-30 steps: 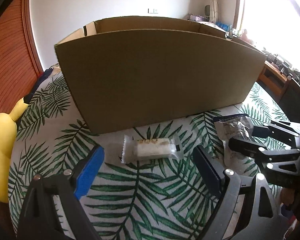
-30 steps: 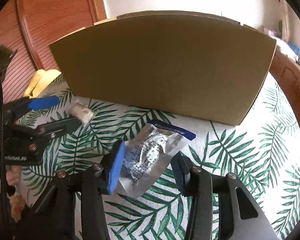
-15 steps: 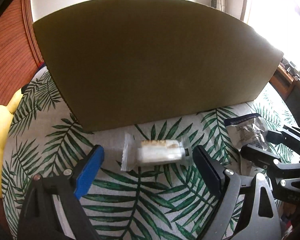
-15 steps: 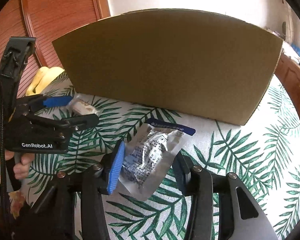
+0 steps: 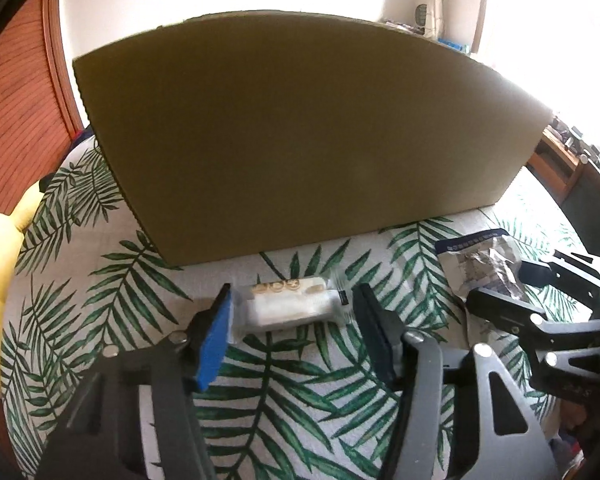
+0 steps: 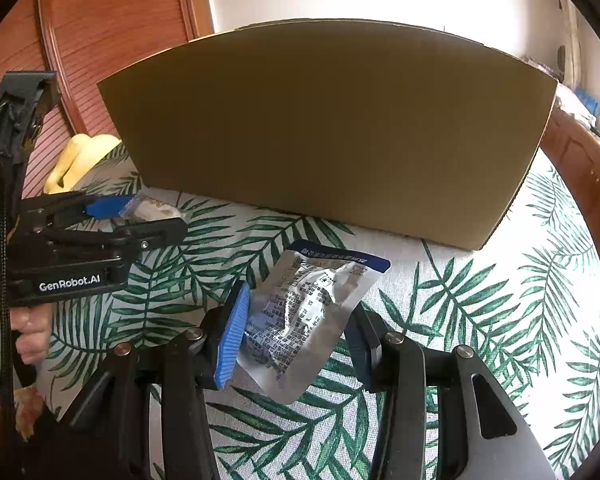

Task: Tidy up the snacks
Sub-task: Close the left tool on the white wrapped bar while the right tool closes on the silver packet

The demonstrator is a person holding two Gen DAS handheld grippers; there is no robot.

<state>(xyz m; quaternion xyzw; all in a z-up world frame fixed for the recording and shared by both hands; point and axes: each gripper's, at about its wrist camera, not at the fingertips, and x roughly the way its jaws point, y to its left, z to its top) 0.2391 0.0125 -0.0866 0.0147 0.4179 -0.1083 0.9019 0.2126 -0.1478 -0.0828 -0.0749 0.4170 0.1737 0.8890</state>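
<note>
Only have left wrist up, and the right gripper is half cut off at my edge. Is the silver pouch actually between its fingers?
Observer: Yes. In the right wrist view the silver pouch lies between the pads of the right gripper, one edge against each. Clamped or not, I cannot tell.
Operator: Which way is it lying?
Observer: Print side up, with the blue-strip end pointing toward the cardboard box.
Operator: What's past the box on the right?
Observer: The wooden table rim curves just past that corner.

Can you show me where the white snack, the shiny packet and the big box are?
White snack (image 5: 290,308): left wrist view, wrapper middle.
Shiny packet (image 6: 308,312): right wrist view, foil middle.
Box (image 6: 332,132): right wrist view, front wall.
</note>
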